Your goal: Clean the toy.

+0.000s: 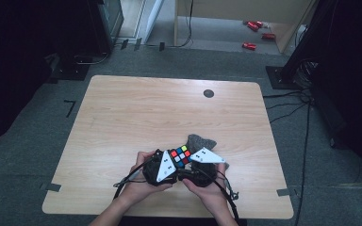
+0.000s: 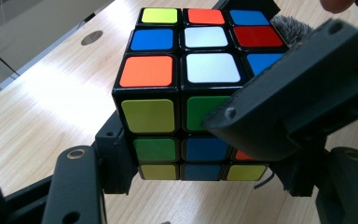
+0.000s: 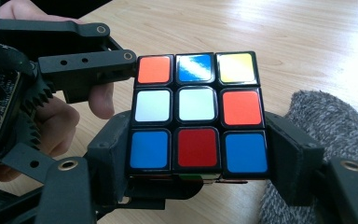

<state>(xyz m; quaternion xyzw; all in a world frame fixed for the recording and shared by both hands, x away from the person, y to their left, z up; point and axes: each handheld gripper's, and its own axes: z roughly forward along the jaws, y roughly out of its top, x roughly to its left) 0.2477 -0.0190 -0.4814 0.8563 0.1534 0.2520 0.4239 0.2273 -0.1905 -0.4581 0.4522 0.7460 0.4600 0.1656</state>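
A light wooden counter [image 1: 122, 117] stands on a grey carpet floor [image 1: 37, 141]. A small dark round spot [image 1: 209, 93] sits near its far edge. A fuzzy grey cloth [image 1: 202, 141] lies on the counter. Far back, some red things [image 1: 254, 26] lie on the floor.

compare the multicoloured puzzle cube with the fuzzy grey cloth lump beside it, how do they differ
The multicoloured puzzle cube is hard-edged and glossy, with bright stickers in a black frame; the fuzzy grey cloth lump is soft, shapeless and one dull colour. The cube is held up off the wooden table, between the jaws of the left gripper and the right gripper; the lump lies on the tabletop, ungripped. Both sit near the table's front edge.
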